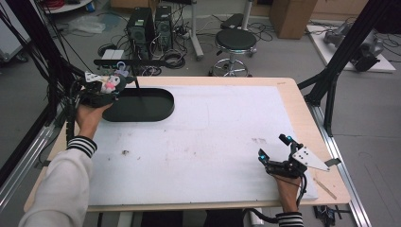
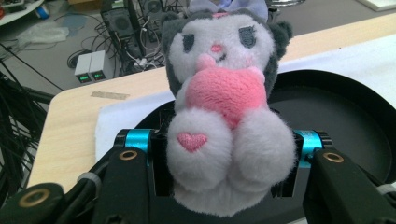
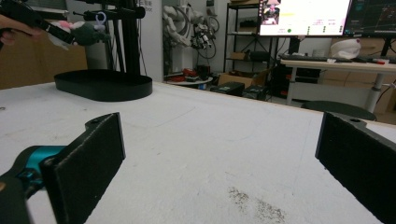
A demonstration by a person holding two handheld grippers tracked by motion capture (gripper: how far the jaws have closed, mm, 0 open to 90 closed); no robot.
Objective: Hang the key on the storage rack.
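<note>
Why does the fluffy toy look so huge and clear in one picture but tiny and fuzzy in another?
In the left gripper view the grey-and-white plush toy with the pink heart sits right by the camera, sharp and evenly lit; in the high view it is small and soft-edged in the left tool over the black oval tray; in the right gripper view the near black pads look blurry.

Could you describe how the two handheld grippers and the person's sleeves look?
Both grippers are black with two flat black jaws and turquoise metal parts near the jaws. The right gripper carries a grey three-cornered plate on top, and a black cable trails from it. The left gripper has a pale plate too. The left sleeve is whitish with a black-and-white striped cuff; the right cuff is striped likewise.
</note>
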